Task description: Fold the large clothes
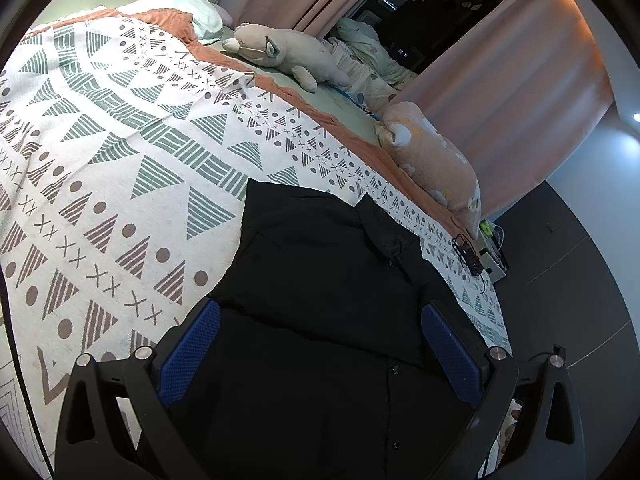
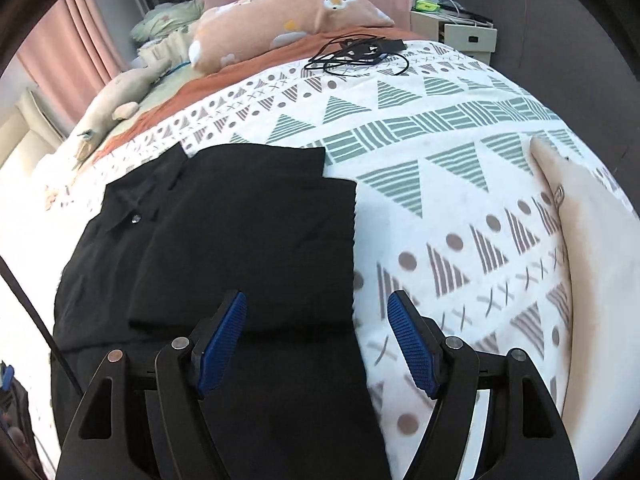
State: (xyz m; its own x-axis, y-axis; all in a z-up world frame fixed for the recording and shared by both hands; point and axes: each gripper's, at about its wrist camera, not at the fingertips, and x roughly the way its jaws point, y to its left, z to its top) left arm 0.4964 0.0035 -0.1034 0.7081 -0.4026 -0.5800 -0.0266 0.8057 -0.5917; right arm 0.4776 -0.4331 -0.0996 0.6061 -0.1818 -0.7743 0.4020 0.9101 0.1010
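Observation:
A black button-up shirt [image 1: 320, 280] lies flat on the patterned bedspread [image 1: 120, 140], collar toward the far side. In the right wrist view the black shirt [image 2: 224, 248] has one side folded over its front, with a straight edge on the right. My left gripper [image 1: 320, 344] is open above the shirt's front placket, blue pads wide apart, holding nothing. My right gripper [image 2: 316, 320] is open above the shirt's right folded edge, holding nothing.
A grey plush toy [image 1: 288, 56] and an orange plush pillow [image 1: 436, 160] lie along the bed's far side. A black cable bundle [image 2: 360, 54] sits on the bedspread [image 2: 460, 160]. A beige cushion [image 2: 592, 240] is at right. A white nightstand [image 2: 456, 32] stands beyond.

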